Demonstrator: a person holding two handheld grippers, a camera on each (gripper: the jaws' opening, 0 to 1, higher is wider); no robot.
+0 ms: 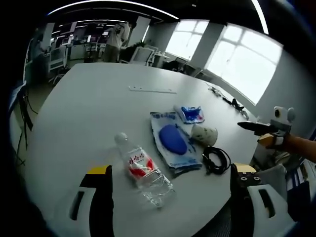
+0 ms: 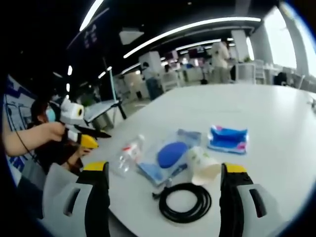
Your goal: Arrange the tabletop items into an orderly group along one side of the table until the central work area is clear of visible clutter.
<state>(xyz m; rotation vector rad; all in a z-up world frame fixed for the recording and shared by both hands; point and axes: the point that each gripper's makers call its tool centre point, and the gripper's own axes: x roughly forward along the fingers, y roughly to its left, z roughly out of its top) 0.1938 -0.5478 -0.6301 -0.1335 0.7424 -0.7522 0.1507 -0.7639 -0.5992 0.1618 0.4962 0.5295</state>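
A coiled black cable (image 2: 185, 201) lies nearest the right gripper (image 2: 163, 197), on the white table (image 2: 276, 123) between its 2 jaws. Those jaws stand wide apart and hold nothing. Just beyond the cable, a paper cup (image 2: 202, 165) lies on its side, touching a clear plastic pouch with a blue oval inside (image 2: 168, 158). A blue-and-white packet (image 2: 228, 138) sits farther back to the right, and a clear water bottle (image 2: 129, 153) lies to the left of the pouch.

In the left gripper view, the water bottle (image 1: 143, 170) is the closest thing to the left gripper (image 1: 170, 197), whose jaws are also spread and empty. The bottle lies flat, its long axis running diagonally, cap end away from the jaws and base toward them. Beside it come the pouch (image 1: 174, 140), the packet (image 1: 190, 114), the cup (image 1: 205, 134) and the cable (image 1: 215, 160). A long flat strip, perhaps a ruler (image 1: 152, 90), lies well apart, farther up the table.

All 5 items already cluster near 1 edge. I judge the left gripper better placed for the bottle and the right for the cable; the strip looks like the 1 stray.

The bottle's label is red and white, but its writing is too small to read. The packet's print is likewise illegible.
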